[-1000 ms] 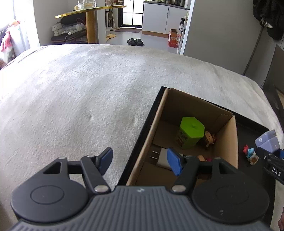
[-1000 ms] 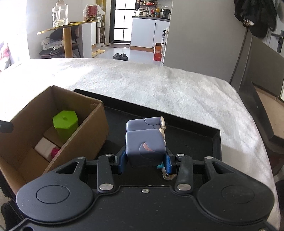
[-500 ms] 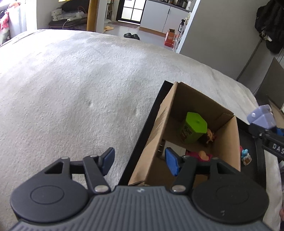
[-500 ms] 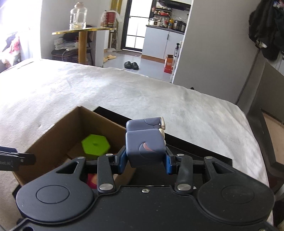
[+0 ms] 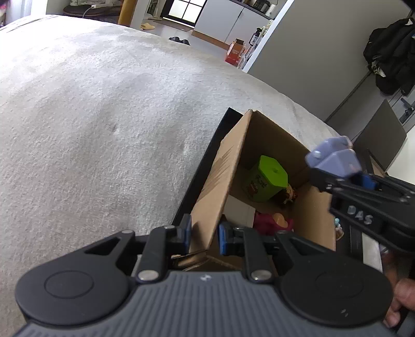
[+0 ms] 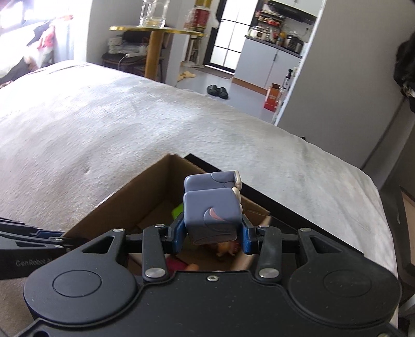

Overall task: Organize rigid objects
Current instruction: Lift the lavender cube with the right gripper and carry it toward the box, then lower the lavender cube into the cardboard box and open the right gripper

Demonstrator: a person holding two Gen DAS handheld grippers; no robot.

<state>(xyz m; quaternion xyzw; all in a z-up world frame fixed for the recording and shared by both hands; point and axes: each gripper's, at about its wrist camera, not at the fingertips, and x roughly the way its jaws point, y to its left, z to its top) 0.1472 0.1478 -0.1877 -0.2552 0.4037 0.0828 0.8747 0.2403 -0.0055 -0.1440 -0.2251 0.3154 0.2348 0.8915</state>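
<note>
Bright daylight from upper left blows out the window in the right wrist view, fisheye bending at edges, slight motion blur throughout.

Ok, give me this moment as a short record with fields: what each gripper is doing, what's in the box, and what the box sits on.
left gripper: jaws have just been closing on the near wall of the cardboard box
right gripper: shut on a purple block toy, held above the box
box contents: green container, small figurines, a white item
box sits on: black tray
tray sits on: grey blanket
</note>
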